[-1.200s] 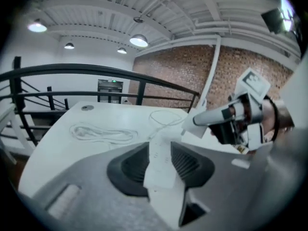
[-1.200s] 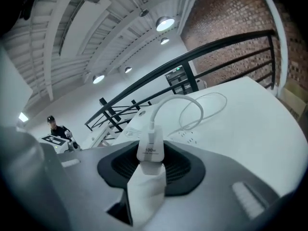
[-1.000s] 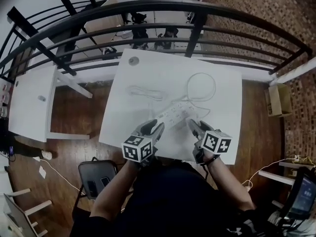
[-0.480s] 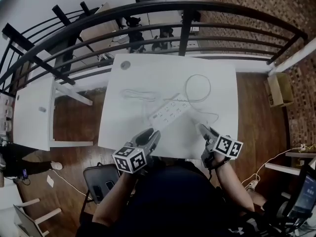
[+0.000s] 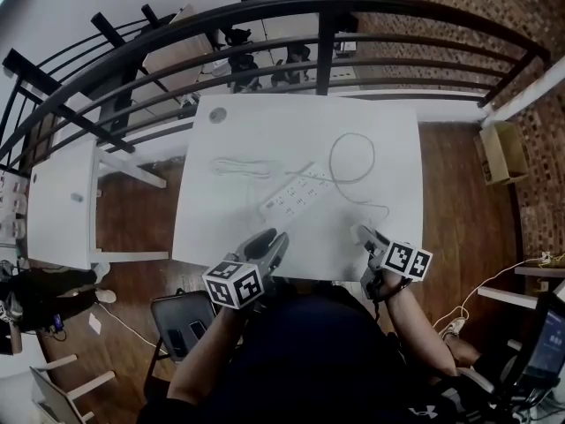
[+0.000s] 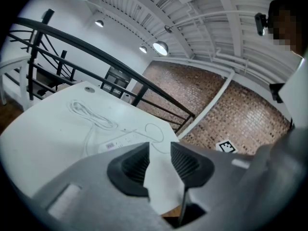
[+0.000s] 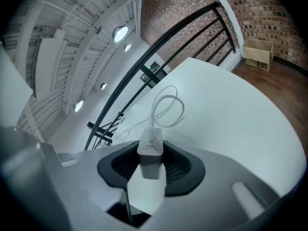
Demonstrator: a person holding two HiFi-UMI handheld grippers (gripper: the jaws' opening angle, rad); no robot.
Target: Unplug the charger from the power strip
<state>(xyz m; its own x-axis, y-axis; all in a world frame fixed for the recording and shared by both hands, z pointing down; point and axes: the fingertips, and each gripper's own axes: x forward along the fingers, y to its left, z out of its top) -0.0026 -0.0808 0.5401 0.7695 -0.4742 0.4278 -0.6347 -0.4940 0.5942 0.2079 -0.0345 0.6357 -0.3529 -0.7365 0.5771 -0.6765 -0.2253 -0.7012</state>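
The white power strip [image 5: 296, 194] lies at an angle in the middle of the white table [image 5: 265, 122]. My right gripper [image 5: 362, 235] is shut on the white charger [image 7: 150, 150], which is off the strip and held near the table's front edge. The charger's white cable [image 7: 168, 107] loops back across the table [image 7: 250, 109]. My left gripper [image 6: 159, 152] is open with nothing between its jaws, at the front edge left of the strip [image 6: 122, 141]. The strip's own coiled cord [image 6: 89, 115] lies beyond it.
A black metal railing [image 5: 327, 25] curves behind the table. A second white table [image 5: 62, 193] stands at the left and a cardboard box [image 5: 501, 153] at the right on the wooden floor. A dark chair [image 5: 181, 321] sits below the table's front left corner.
Both grippers have drawn back from the power strip to the table's front edge. The right one brought the charger with it and rolled.
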